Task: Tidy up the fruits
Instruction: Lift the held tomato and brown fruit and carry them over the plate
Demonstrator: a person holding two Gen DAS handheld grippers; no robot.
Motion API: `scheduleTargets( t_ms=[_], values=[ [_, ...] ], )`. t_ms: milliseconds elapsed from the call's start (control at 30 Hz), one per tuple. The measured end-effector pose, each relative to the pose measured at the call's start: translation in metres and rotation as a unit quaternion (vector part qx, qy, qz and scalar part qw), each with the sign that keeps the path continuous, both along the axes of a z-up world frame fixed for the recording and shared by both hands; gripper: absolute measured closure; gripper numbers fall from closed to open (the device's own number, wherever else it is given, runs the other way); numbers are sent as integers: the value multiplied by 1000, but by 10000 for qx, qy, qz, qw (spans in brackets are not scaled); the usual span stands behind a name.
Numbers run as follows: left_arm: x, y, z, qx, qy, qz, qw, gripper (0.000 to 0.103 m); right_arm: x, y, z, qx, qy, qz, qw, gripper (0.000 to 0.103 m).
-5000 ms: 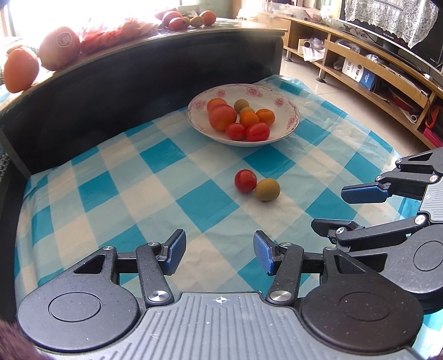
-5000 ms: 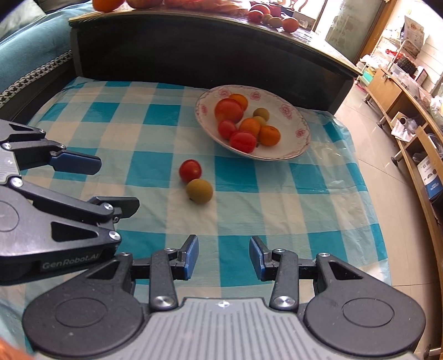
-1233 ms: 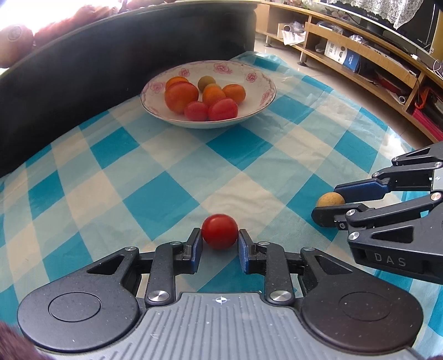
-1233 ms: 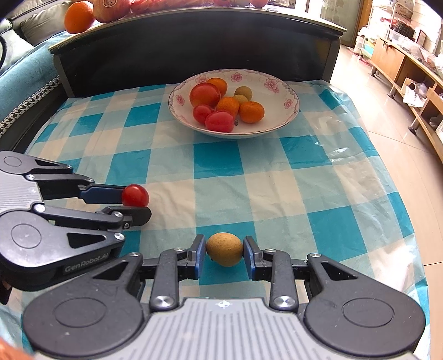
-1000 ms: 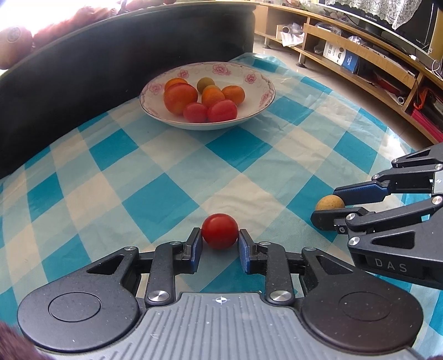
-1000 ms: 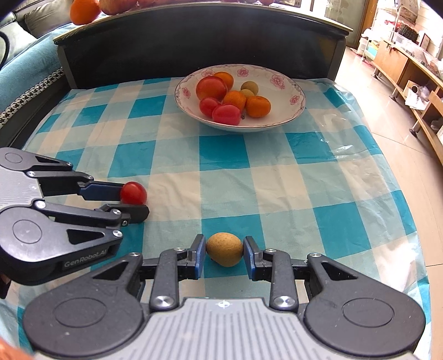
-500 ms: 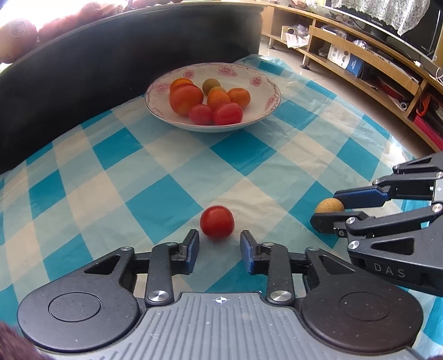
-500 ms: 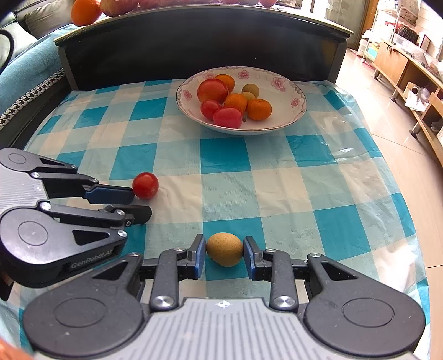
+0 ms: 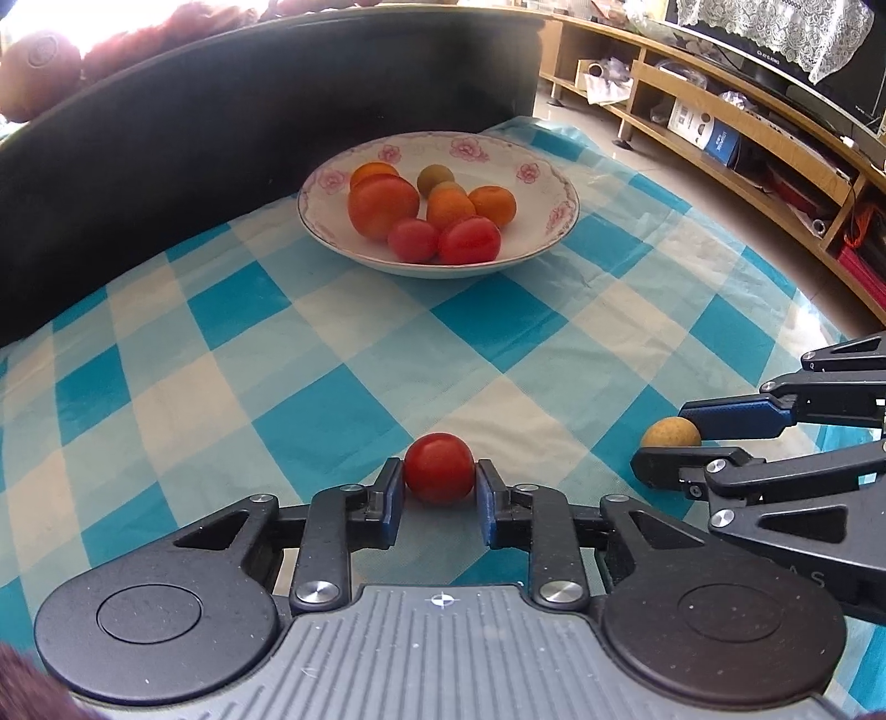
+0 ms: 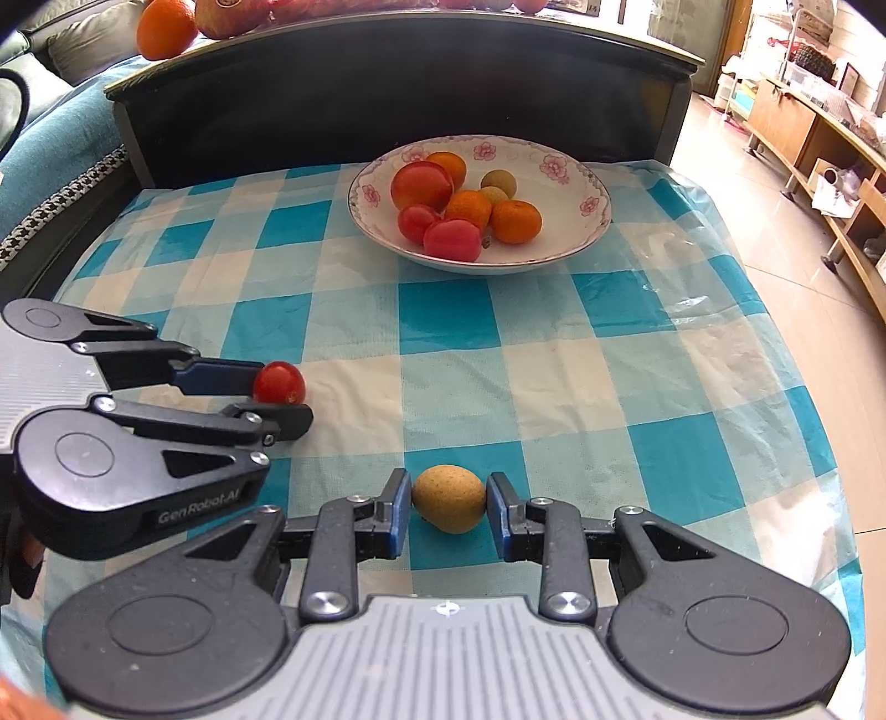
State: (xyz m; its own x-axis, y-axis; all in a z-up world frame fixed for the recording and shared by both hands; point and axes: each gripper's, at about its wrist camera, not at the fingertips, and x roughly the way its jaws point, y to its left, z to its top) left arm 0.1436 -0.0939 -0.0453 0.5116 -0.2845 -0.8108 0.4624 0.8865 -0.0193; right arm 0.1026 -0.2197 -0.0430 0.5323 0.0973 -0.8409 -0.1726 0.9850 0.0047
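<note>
A red cherry tomato point(image 9: 439, 468) sits low over the blue checked cloth point(image 9: 232, 354), and my left gripper point(image 9: 437, 476) has its jaws closing on it, both blue pads touching its sides. From the right wrist view the same tomato point(image 10: 279, 383) shows at the tips of the left gripper point(image 10: 282, 396). My right gripper point(image 10: 448, 487) is shut on a tan-brown round fruit point(image 10: 448, 498), also seen as the tan fruit point(image 9: 671, 433) in the right gripper point(image 9: 664, 440). A white floral bowl point(image 9: 548, 183) farther back holds several tomatoes, oranges and small greenish fruits.
A dark raised board point(image 10: 387, 94) runs behind the bowl point(image 10: 554, 160), with more fruit point(image 10: 166, 27) on its top ledge. The cloth's right edge drops to a tiled floor point(image 10: 775, 183). Wooden shelving point(image 9: 747, 127) stands at the far right.
Half a second ago the left jaws stood apart with the tomato lying free just ahead; now they are back against it. The right gripper and its fruit have not moved.
</note>
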Motion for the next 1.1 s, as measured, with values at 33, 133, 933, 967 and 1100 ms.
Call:
scheduleTargets(
  t_ms=[33,133,933,967,1100],
  values=[
    [0,0,1,-31,-8,-5,10000,69,0,0,0,-8,7,-7,10000,70],
    [-2,0,6,-77,-49,-49,9999,69,1,0,2,17,-27,-9,10000,70],
    [21,-11,46,-128,-749,31,9971,69,43,4,42,-143,-685,-125,9975,70],
    [23,-12,47,-123,-770,33,9970,69,45,3,44,-145,-701,-132,9973,70],
    [28,-14,50,-85,-856,18,9963,69,52,3,49,-171,-781,-134,9967,70]
  ],
)
